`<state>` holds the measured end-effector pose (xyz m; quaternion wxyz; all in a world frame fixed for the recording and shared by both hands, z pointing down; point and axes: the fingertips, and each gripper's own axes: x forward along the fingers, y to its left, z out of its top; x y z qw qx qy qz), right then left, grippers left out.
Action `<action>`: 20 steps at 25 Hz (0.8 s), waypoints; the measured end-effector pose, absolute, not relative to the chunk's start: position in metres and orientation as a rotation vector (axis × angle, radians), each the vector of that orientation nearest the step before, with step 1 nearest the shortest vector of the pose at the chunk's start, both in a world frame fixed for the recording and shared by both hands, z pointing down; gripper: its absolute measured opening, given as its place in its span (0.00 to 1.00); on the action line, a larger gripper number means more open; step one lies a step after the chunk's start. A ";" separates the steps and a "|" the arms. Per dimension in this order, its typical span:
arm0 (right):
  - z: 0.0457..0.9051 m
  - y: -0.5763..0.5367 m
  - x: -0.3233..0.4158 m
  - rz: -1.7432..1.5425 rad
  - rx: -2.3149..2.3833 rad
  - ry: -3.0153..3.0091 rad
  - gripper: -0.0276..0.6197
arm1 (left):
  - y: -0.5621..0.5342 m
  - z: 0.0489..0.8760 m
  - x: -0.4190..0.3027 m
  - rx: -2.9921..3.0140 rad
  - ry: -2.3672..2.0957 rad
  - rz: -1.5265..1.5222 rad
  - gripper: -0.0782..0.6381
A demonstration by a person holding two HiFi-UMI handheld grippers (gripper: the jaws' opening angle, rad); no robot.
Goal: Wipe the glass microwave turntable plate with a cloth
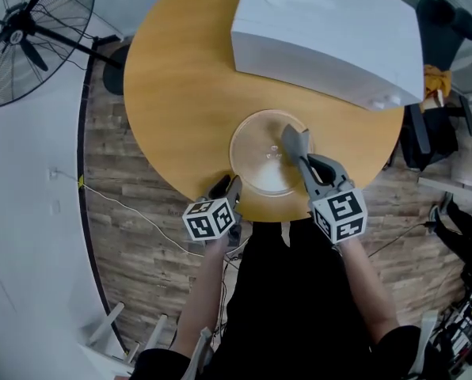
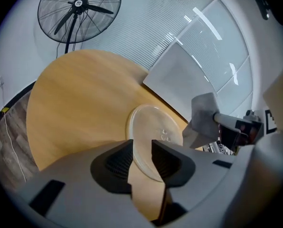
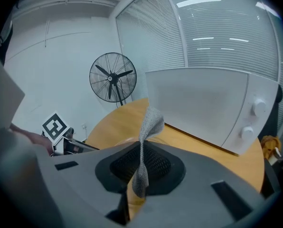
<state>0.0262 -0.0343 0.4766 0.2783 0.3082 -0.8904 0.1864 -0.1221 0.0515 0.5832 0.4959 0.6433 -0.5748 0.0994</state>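
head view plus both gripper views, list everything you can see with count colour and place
turntable plate: one, clear glass, flat on the table near its near edge
cloth: one, grey, above the plate, pinched in the right gripper's jaws
table: one, tan wood, round, middle of the head view
microwave: one, white, far side of the table
fan: one, black, on a stand left of the table
cable: one, white, on the plank floor
left gripper: one, grey, jaws open, at the table's near edge left of the plate
right gripper: one, grey, jaws shut on the cloth, over the plate
person: one, black clothing, bottom of the head view
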 end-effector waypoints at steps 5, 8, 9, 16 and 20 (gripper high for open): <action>0.488 -0.022 0.019 0.526 0.791 -2.377 0.08 | 0.055 0.604 -0.120 1.474 -1.370 0.213 0.27; 0.494 -0.016 0.017 0.544 0.784 -2.370 0.08 | 0.056 0.611 -0.117 1.427 -1.354 0.159 0.27; 0.496 -0.014 0.017 0.549 0.781 -2.368 0.08 | 0.057 0.612 -0.116 1.421 -1.348 0.152 0.27; 0.504 0.002 0.011 0.545 0.737 -2.357 0.08 | 0.058 0.622 -0.106 1.388 -1.297 0.123 0.26; 0.516 0.014 0.009 0.539 0.681 -2.339 0.09 | 0.058 0.624 -0.106 1.385 -1.302 0.122 0.23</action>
